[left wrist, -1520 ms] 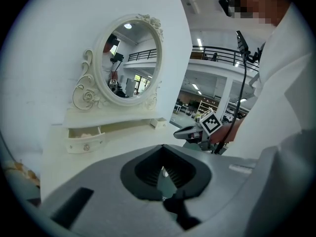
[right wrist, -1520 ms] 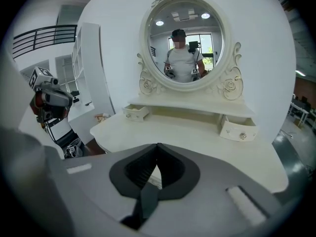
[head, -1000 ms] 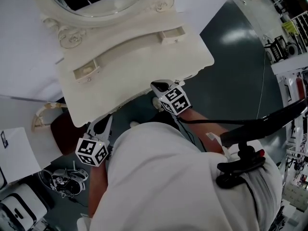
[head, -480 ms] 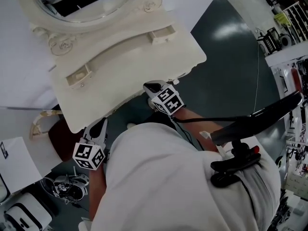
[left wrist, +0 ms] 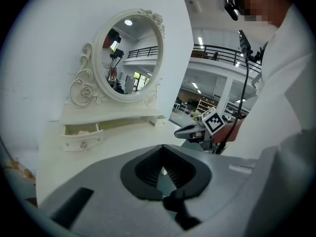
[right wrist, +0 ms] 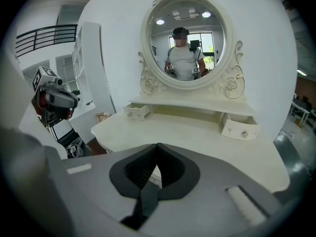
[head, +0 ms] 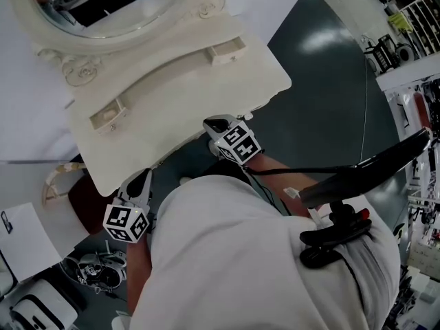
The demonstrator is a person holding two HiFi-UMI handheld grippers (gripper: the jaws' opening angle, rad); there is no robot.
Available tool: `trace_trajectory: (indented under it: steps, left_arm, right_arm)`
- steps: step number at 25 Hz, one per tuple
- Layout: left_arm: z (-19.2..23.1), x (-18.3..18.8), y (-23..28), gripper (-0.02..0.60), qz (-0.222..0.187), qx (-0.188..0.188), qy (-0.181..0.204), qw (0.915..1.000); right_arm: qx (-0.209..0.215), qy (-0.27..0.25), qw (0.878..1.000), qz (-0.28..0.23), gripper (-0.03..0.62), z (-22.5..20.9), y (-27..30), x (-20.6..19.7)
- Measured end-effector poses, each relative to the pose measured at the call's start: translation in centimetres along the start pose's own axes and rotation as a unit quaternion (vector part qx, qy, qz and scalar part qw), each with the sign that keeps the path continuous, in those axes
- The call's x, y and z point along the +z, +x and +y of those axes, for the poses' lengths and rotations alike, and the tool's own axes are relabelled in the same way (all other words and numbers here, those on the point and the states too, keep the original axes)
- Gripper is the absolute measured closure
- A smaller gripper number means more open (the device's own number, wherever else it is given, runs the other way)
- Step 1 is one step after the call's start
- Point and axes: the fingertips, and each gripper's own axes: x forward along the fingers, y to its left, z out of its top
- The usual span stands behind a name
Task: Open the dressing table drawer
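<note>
Facing the dressing table (head: 206,95), small drawers (head: 110,114) toward its back (seemingly ajar already). Holding left gripper (head: 141,179) and right gripper (head: 214,124) clenched, empty, by the front edge. Could skid off the tiny knob (right wrist: 244,134) unless reopened.

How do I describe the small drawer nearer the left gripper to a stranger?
Find the cream dressing table with the oval mirror. Under the mirror, a low shelf has a small drawer at each end. It is the left drawer as you face the mirror, on the left gripper's side.
</note>
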Motion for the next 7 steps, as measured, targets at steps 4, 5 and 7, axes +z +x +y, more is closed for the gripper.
trace_trajectory:
  steps: [4,5,7]
  left_arm:
    - [0.5,0.6,1.7,0.581,0.005,-0.005,0.000,1.0000]
    - [0.7,0.6,2.1,0.581,0.006,-0.006,-0.001,1.0000]
    - [1.2,0.7,3.0,0.581,0.009,-0.006,-0.004,0.9999]
  right_arm:
    - [-0.011,0.011,1.000,0.004,0.594,-2.1,0.0,-0.3]
    - [-0.015,0.014,1.000,0.006,0.594,-2.7,0.1,-0.4]
    - [-0.023,0.023,0.999,0.010,0.594,-4.1,0.2,-0.8]
